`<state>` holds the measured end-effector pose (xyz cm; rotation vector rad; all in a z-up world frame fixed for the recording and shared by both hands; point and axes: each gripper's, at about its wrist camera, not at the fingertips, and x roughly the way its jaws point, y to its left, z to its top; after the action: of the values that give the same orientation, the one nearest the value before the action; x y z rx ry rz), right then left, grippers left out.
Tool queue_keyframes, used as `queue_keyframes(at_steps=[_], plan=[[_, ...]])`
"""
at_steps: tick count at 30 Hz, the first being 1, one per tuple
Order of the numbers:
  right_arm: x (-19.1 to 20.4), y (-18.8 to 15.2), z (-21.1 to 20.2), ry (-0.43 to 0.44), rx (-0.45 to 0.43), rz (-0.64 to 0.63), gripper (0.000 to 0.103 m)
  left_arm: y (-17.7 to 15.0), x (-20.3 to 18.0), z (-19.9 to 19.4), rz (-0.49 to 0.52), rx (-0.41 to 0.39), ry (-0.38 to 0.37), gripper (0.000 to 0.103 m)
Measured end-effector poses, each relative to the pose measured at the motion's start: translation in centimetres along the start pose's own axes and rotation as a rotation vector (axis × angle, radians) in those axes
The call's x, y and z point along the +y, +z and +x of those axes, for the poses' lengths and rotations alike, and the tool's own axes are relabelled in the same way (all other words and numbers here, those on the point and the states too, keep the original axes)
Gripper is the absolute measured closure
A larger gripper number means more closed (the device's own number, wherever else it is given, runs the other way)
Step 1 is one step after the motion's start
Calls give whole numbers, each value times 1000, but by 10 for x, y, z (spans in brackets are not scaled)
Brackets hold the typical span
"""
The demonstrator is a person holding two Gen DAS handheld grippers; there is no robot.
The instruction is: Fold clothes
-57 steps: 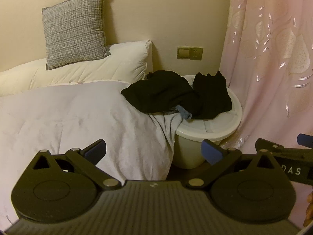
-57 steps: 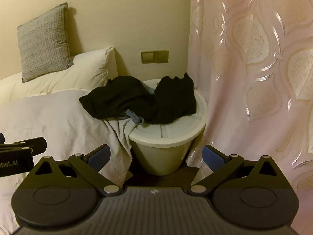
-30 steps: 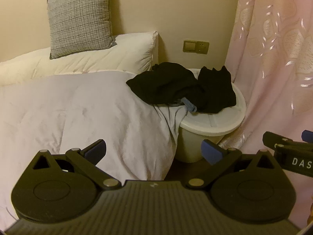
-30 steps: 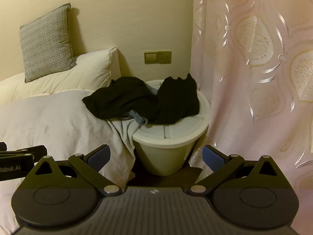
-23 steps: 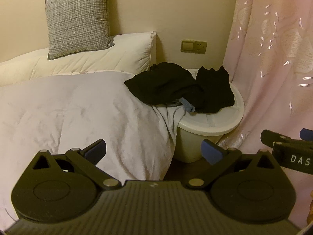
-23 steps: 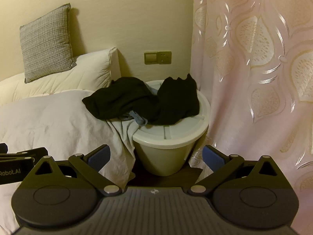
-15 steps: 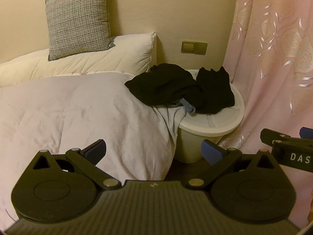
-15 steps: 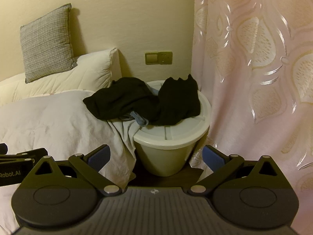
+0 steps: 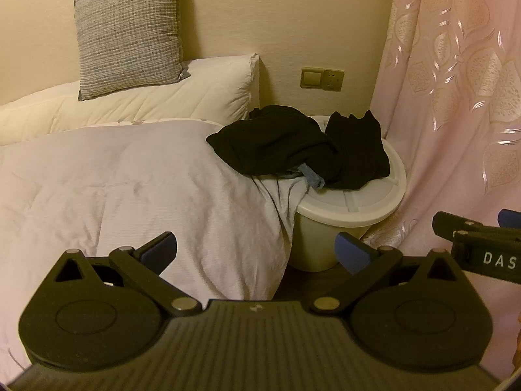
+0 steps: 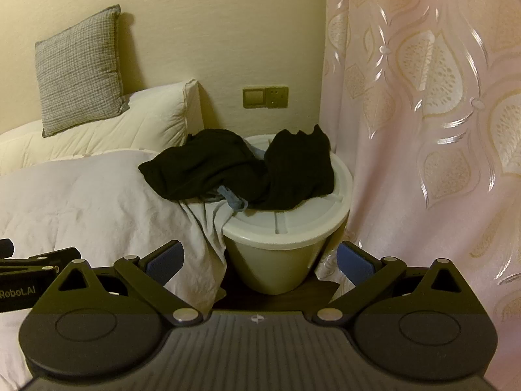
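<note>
A heap of black clothes [image 9: 299,145] [image 10: 237,169] lies across the bed's far right corner and the lid of a white bin [image 9: 351,208] [image 10: 286,228]. A bit of blue fabric [image 9: 312,177] [image 10: 232,200] pokes out from under the heap. My left gripper [image 9: 255,249] is open and empty, well short of the clothes, over the duvet's edge. My right gripper [image 10: 259,259] is open and empty, in front of the bin. Each gripper shows at the edge of the other's view, the right one [image 9: 478,238] and the left one [image 10: 35,260].
A pale duvet [image 9: 130,189] covers the bed, with white pillows [image 9: 156,97] and a grey cushion [image 9: 130,29] against the wall. A pink patterned curtain [image 10: 423,114] hangs close on the right. A wall socket [image 9: 322,78] sits above the bin. Dark floor [image 10: 276,299] shows below the bin.
Both views have drifted slightly over the last two seconds; the bed and bin sit a little lower and nearer. Both grippers stay open and empty. The clothes have not moved.
</note>
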<state>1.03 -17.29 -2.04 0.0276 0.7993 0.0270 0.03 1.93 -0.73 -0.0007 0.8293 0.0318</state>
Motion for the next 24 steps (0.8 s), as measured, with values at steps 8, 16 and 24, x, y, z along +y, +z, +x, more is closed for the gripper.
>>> queue_keyframes(at_steps=[8, 16, 24], plan=[[0, 4, 7, -3, 9, -6, 0, 3, 2, 7, -4, 13, -17, 1], [3, 12, 21, -4, 17, -10, 0, 11, 7, 24, -18, 37, -16, 1], [10, 26, 51, 7, 37, -31, 0, 22, 14, 48, -30, 55, 13, 1]])
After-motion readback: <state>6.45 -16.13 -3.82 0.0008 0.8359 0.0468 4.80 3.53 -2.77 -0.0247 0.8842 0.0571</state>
